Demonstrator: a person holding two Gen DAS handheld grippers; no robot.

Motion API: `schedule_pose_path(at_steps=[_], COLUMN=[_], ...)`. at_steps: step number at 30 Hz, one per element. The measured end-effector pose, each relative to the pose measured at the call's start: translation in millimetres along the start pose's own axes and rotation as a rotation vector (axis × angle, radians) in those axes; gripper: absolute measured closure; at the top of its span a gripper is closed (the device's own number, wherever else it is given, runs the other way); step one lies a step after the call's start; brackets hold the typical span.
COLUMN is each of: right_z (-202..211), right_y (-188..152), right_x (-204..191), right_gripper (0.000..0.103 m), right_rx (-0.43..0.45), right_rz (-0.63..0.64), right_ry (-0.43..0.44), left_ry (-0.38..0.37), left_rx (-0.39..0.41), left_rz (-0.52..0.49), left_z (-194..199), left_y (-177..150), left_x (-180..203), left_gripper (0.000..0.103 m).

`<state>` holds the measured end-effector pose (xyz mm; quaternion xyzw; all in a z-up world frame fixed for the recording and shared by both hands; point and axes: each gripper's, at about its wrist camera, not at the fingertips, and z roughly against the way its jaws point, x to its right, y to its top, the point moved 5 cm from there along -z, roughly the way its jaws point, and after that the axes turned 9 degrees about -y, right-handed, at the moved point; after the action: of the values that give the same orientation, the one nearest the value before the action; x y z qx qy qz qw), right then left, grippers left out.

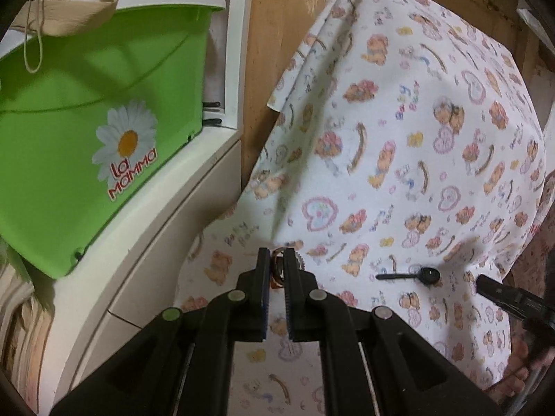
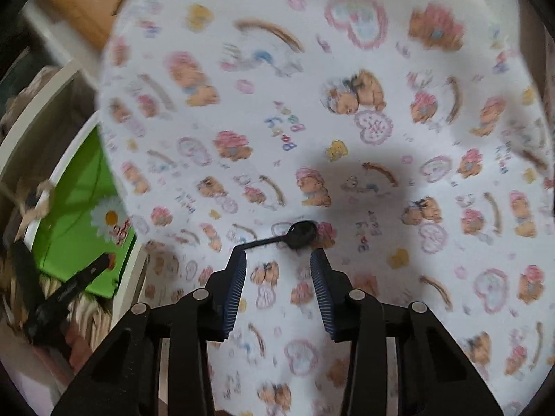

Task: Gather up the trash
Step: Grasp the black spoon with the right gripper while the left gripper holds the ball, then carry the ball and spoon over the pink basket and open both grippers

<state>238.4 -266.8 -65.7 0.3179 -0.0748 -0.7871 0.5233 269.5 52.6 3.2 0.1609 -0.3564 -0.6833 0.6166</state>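
Left wrist view: the largest thing is the white cotton cloth printed with teddy bears, hearts and rainbows (image 1: 399,145), spread over a raised surface and hanging loose at its far corner. Left of it, on a cream ledge (image 1: 194,173), sits the green plastic bucket with a white rim and a daisy sticker (image 1: 86,111), a beige fabric strap (image 1: 76,7) draped over its edge; I take it for the place where trash goes, though that is a guess.

The left gripper (image 1: 275,263) has its jaws drawn nearly together on a small brown-and-orange scrap (image 1: 277,270), too hidden to name. A thin pinch like that could let the piece slide out if the hand tips on its way to the bucket.

The right gripper (image 2: 279,260) stands with its jaws partly apart and nothing between them. Just ahead of its tips lies the small black plastic spoon (image 2: 295,236), flat on the cloth, bowl away from the gripper and handle running toward the left finger (image 2: 236,277).

The spoon is thin and lies flush, so closing pads may skate over it, nip a fold of cloth, or flick it off. The handle sits off-centre, so the left pad may shove it sideways. The right wrist view is blurred, so aim is uncertain.
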Motion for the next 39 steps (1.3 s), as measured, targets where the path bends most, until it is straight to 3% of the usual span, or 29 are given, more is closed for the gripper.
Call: schedule_pose_path(at_steps=[1,7,14,17,19,21,29,36,39], right_z=[-9,-51,-78,-84,-86,-84,-11,76,106], right_y=[4,20,21,19,16,11,-7,-27,-41], right_x=[1,21,18,14,11,7,-14,-36,-46], right_gripper=[0.066,0.069,0.076,0.087,0.1,0.1,0.1,0.1,0.1], right_rx=[-0.014,-0.034,-0.073,-0.106,-0.111,-0.098,0.071,0.21,0.271], right_rz=[-0.008,-0.088,-0.029,-0.024,-0.008,0.018,0.117,0.24,0.31], right_ry=[-0.005,-0.051,-0.053,-0.016,-0.025,-0.043,-0.074,-0.112,-0.169], left_ry=[0.001,0.03,0.044,0.033,0.029,0.033,0.014,-0.036,-0.081], left_rx=[0.0,-0.028,-0.023,-0.011,-0.013,-0.018,0.02,-0.013,-0.028], left_rz=[0.001,0.003,-0.019,-0.003,0.014,0.025,-0.024,-0.069,-0.076], left_z=[0,-12,-13,-9,-9,-10,7,15,19], left_y=[1,1,3,7,7,6,1,-26,-39], left_x=[-1,-6,-7,-10,-13,-15,-1,23,38], left_gripper=[0.097,0.097,0.097,0.097,0.097,0.097,0.097,0.097,0.097])
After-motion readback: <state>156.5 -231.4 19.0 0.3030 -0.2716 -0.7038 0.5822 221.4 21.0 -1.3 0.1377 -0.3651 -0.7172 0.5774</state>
